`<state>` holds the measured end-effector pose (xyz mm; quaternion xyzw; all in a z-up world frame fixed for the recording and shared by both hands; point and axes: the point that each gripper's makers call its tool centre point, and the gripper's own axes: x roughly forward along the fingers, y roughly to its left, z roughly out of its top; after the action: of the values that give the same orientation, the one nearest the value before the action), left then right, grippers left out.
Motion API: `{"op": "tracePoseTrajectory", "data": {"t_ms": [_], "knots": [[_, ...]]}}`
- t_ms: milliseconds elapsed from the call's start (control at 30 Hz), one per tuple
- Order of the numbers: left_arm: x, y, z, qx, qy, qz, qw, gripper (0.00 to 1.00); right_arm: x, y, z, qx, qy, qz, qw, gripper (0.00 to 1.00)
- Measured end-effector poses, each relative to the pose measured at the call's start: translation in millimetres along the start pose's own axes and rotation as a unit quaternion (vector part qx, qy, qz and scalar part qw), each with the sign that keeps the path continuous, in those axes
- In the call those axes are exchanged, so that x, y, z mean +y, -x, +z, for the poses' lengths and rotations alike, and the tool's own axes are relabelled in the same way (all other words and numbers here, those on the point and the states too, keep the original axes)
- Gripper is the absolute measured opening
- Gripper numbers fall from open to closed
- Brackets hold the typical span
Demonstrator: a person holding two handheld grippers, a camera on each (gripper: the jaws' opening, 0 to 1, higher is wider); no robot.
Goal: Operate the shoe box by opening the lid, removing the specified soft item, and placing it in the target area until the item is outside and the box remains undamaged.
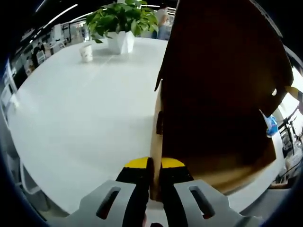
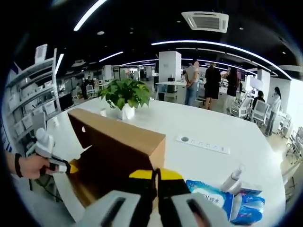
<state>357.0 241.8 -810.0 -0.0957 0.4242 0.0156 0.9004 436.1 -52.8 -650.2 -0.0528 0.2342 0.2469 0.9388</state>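
Note:
The brown cardboard shoe box [image 1: 222, 94] takes up the right of the left gripper view, its inside dark, and I cannot make out anything in it. My left gripper [image 1: 155, 163] is shut on a thin upright cardboard edge of the box. In the right gripper view the box [image 2: 118, 142] lies across the white table, a small round hole in its long panel. My right gripper [image 2: 156, 176] is shut on the near end of that panel. At the far end a hand holds the left gripper [image 2: 71, 168] against the box.
A potted plant [image 2: 125, 97] in a white pot and a paper cup [image 1: 86, 53] stand farther back on the white table [image 1: 94, 118]. A blue soft pack [image 2: 222, 198] and a small bottle [image 2: 233, 179] lie right of the box. A power strip [image 2: 203, 144] is set in the tabletop. People stand in the background.

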Motion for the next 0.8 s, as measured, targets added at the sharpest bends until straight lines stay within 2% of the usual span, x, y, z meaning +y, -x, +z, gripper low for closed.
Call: {"op": "tracePoseTrajectory", "data": {"t_ms": [367, 800], "knots": [[0.3, 0, -0.1, -0.003, 0.009, -0.002, 1.0, 0.04, 10, 10, -13.9, 0.0, 0.015, -0.003, 0.9999, 0.0], [-0.4, 0, -0.6, -0.012, 0.032, -0.016, 0.9993, 0.06, 18, 19, -34.1, -0.001, 0.014, -0.011, 0.9998, 0.0]]}}
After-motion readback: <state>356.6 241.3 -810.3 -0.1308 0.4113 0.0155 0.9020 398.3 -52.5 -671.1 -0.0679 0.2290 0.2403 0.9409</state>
